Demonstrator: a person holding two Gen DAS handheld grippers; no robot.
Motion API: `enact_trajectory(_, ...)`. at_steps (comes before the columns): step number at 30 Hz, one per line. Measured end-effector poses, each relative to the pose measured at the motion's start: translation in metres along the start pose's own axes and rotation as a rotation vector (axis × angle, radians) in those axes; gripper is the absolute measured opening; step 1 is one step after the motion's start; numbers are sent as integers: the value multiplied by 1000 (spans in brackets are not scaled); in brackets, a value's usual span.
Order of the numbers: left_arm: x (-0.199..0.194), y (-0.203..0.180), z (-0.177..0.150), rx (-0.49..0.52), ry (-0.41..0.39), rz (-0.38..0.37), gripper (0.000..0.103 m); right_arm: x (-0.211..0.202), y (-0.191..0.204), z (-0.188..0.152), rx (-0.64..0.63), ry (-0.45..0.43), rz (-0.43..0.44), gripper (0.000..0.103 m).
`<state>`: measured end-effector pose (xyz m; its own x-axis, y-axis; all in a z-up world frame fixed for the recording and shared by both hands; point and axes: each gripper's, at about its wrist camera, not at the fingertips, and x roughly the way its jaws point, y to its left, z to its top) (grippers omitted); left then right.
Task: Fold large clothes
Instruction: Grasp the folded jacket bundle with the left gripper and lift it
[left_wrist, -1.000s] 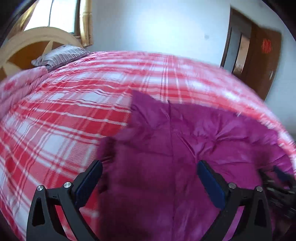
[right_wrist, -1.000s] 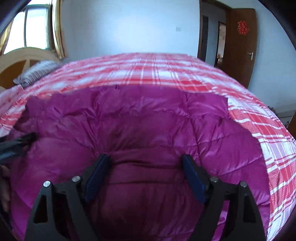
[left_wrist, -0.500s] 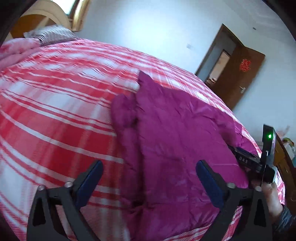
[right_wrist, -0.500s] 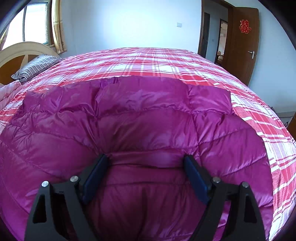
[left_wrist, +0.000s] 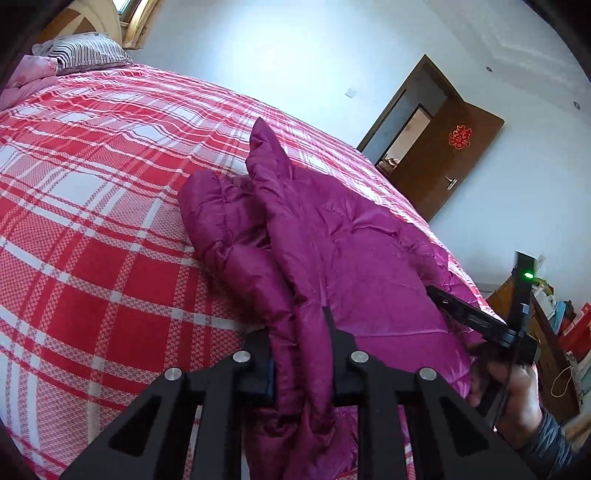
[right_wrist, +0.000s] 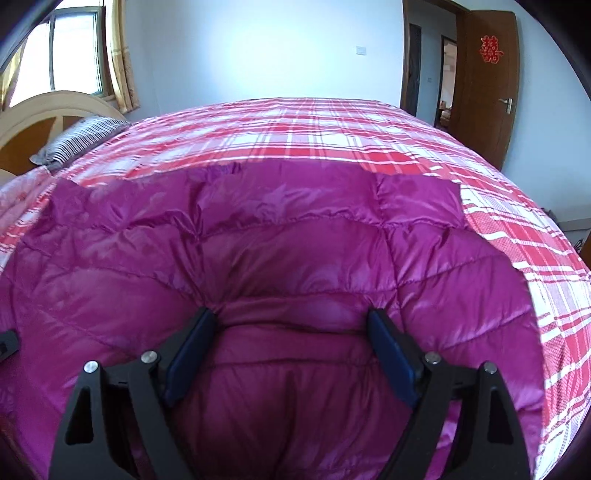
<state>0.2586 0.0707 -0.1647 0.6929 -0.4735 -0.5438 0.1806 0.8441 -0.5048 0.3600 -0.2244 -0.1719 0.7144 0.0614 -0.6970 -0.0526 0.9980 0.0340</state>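
On the red-and-white plaid bed (left_wrist: 110, 206), seen first from the left wrist, a magenta down jacket (left_wrist: 332, 236) lies spread near the bed's front edge, its long axis running away from the camera toward the far corner of the bed by the brown door (left_wrist: 454, 155). The left hand-held gripper (left_wrist: 301, 354), which stood wide apart over the jacket half a second ago, has now closed on the jacket's near left edge, with a thick fold of fabric pinched between its fingers; a puffy sleeve (left_wrist: 229, 229) lies bunched on the bed just left of that fold, and a pointed tip of the garment stands up toward the far side of the bed. At the jacket's right edge the person's right hand (left_wrist: 517, 391) holds the other tool, whose green light glows. A striped pillow (left_wrist: 85, 51) sits at the bed's far left corner. From the right wrist, the view is nearly unchanged from half a second ago: the right hand-held gripper (right_wrist: 291, 350) stays wide open, its blue pads (right_wrist: 188, 358) resting against the jacket's (right_wrist: 295, 258) quilted surface with nothing clamped. Here the jacket covers the near half of the bed (right_wrist: 332, 133), its far hem running straight across, parallel to the bed's far edge.
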Motion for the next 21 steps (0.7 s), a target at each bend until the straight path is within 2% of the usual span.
enact_trajectory(4, -2, 2, 1, -10, -4, -27, 17, -29, 5, -8, 14, -42, 82, 86)
enact_trajectory(6, -11, 0, 4, -32, -19, -59, 16, -26, 14, -19, -39, -5, 55, 86)
enact_trajectory(8, -22, -12, 8, -28, -38, -79, 15, -20, 16, -27, -55, -15, 44, 88)
enact_trajectory(12, -50, -63, 26, 38, -95, -140, 15, -12, 20, -27, -82, 2, 41, 91)
enact_trajectory(14, -55, -98, 33, 90, -108, -171, 15, -11, 18, -26, -83, 8, 67, 91)
enact_trajectory(21, -34, -192, 41, 275, -85, -201, 15, -17, 0, -24, -71, 7, 187, 91)
